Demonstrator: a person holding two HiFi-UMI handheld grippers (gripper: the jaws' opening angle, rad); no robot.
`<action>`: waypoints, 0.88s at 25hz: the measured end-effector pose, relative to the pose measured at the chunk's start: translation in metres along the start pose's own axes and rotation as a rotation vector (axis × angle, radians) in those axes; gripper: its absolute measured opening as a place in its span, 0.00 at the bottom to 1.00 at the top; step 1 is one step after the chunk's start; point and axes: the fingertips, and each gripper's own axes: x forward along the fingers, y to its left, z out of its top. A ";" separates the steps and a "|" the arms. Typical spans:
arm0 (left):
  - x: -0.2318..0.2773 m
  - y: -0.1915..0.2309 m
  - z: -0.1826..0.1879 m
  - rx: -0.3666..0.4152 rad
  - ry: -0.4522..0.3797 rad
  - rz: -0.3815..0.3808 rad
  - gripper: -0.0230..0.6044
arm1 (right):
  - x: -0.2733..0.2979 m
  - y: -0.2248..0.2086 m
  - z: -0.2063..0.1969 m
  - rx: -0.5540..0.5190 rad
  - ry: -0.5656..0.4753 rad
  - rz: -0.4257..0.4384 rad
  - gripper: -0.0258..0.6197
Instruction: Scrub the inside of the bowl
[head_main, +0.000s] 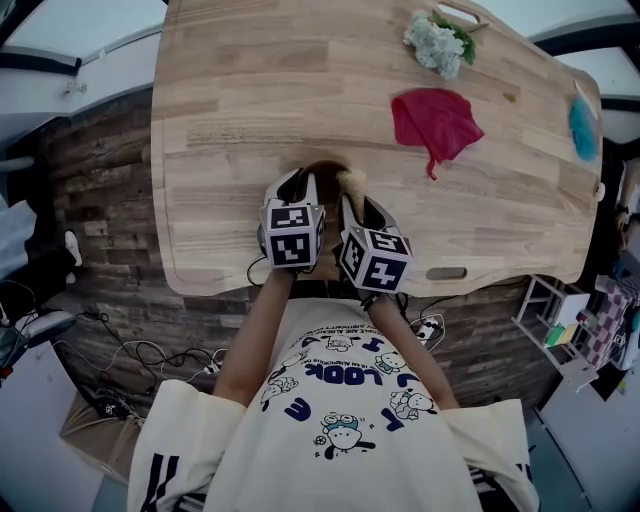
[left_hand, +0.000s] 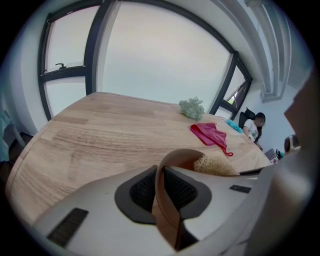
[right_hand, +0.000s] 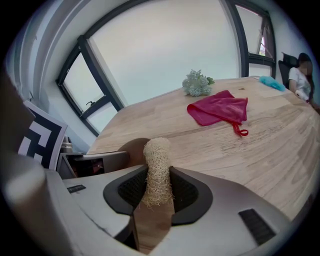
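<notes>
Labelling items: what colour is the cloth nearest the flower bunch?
The cloth is crimson-pink, clearest in the right gripper view.

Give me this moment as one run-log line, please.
left gripper: shut on bowl rim | right gripper: shut on loofah | loofah: near bowl, contact unclear

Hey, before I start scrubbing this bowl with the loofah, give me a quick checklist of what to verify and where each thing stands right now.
1. Grip on the bowl: ok, the left gripper has its fingers clamped on the rim.
2. Grip on the loofah: ok, pinched in the right gripper, tip sticking out forward.
3. Loofah touching the bowl's inside: cannot tell; it sits close by the rim.
4. Bowl resting on the table: cannot tell; the grippers hide its base.
5. Clutter: ok, the red cloth and flowers lie farther across the table.
</notes>
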 end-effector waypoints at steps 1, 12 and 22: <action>0.000 0.000 0.000 -0.002 -0.001 0.007 0.14 | 0.000 0.000 -0.001 0.003 -0.003 -0.009 0.25; -0.001 0.000 -0.002 -0.012 0.001 0.010 0.15 | -0.001 -0.001 0.001 -0.017 -0.004 -0.031 0.25; -0.002 -0.014 0.008 0.159 -0.002 -0.078 0.24 | 0.003 -0.004 0.009 -0.226 0.044 0.046 0.25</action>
